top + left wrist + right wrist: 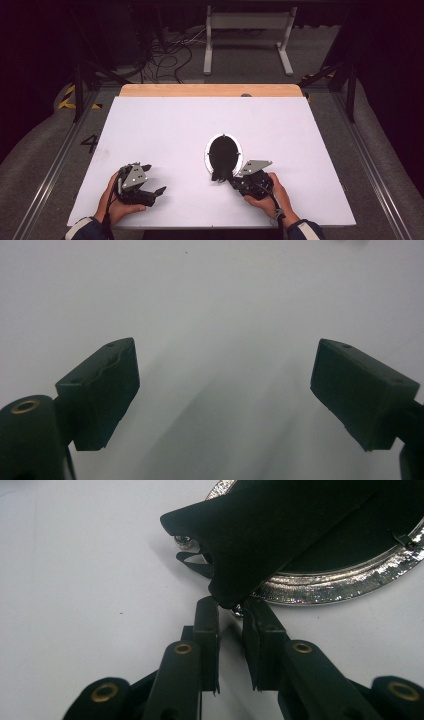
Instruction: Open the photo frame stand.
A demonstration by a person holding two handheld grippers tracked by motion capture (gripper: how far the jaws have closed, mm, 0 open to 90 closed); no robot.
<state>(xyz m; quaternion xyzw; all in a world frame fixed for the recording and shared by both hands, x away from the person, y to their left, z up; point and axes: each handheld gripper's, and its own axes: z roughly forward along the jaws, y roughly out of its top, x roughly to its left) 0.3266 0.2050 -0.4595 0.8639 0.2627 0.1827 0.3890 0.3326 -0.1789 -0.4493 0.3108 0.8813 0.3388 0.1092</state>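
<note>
An oval picture frame [223, 154] with a shiny silver rim lies face down on the white worktop [165, 125], a little right of centre, its black back panel up. Its black stand flap [260, 535] rises from the back at the end nearest the person. The right claw [231, 179] reaches to that end; in the right gripper view its jaws stand nearly together, with a narrow gap between them, right at the lower corner of the flap, and whether the pads actually pinch the flap cannot be told. The left claw [156, 179] rests on the worktop well to the left of the frame, jaws spread wide with nothing between them.
</note>
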